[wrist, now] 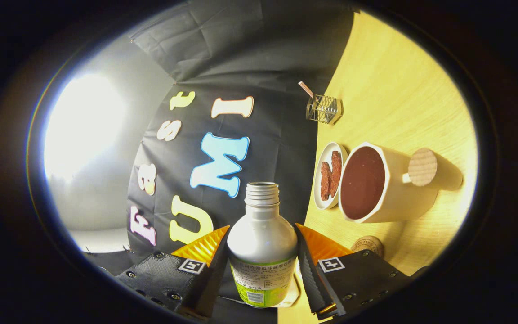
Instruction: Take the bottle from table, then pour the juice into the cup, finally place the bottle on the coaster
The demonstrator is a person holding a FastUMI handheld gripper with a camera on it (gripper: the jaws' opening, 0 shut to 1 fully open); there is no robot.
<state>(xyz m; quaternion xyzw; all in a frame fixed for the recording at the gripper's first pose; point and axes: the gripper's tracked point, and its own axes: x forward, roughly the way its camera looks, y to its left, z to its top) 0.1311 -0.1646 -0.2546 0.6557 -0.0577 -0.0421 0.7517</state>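
My gripper (262, 228) is shut on a silver bottle (262, 245) with a green label, one finger pressing on each side of its body. The bottle has no cap, and its threaded mouth (262, 188) points ahead toward the booth wall. The view is rolled, so the wooden table (403, 90) stands on its side and the bottle lies roughly level above it. A white cup (376, 184) with a dark red-brown inside and a round wooden handle stands beyond the one finger, apart from the bottle's mouth. No stream shows at the mouth. A round cork coaster (368, 245) lies near that finger.
A small white dish (330, 175) holding reddish-brown pieces sits right beside the cup, on the wall side. Farther along the table's back edge stands a small wire holder (324, 109) with a stick in it. A bright light (83, 121) glares off to the side.
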